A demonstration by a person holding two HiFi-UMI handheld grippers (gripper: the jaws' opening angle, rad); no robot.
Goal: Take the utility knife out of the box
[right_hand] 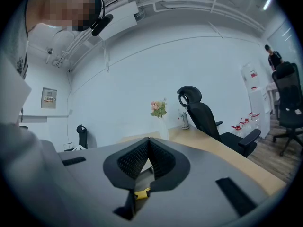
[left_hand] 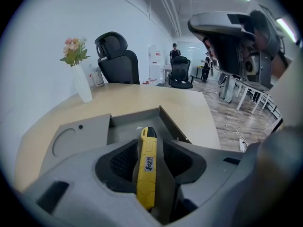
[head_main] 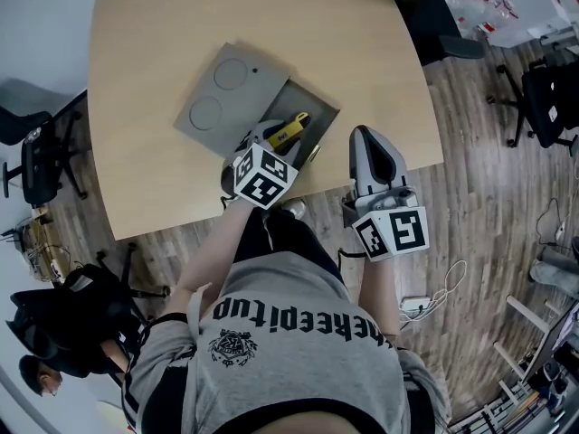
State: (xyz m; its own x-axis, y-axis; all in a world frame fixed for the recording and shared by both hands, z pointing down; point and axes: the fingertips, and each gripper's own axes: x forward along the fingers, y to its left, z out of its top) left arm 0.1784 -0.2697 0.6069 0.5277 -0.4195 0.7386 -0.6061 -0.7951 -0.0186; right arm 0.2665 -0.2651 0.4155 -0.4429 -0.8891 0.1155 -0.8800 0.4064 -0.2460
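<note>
The grey box [head_main: 318,116] stands open on the wooden table [head_main: 154,43], its lid [head_main: 224,90] with two round dents laid back to the left. A yellow utility knife [head_main: 288,129] lies inside. My left gripper [head_main: 264,141] points down into the box. In the left gripper view its jaws stand wide, and the knife [left_hand: 147,167] lies lengthwise between the black pads [left_hand: 124,161] with gaps showing. My right gripper [head_main: 365,136] hovers level by the table's near edge, right of the box; its pads [right_hand: 137,159] meet at the tips with nothing held.
A white vase with pink flowers [left_hand: 78,74] stands at the table's far side. Black office chairs [left_hand: 118,58] ring the table, one at the left [head_main: 36,161]. Cables and a power strip [head_main: 416,304] lie on the wood floor to the right.
</note>
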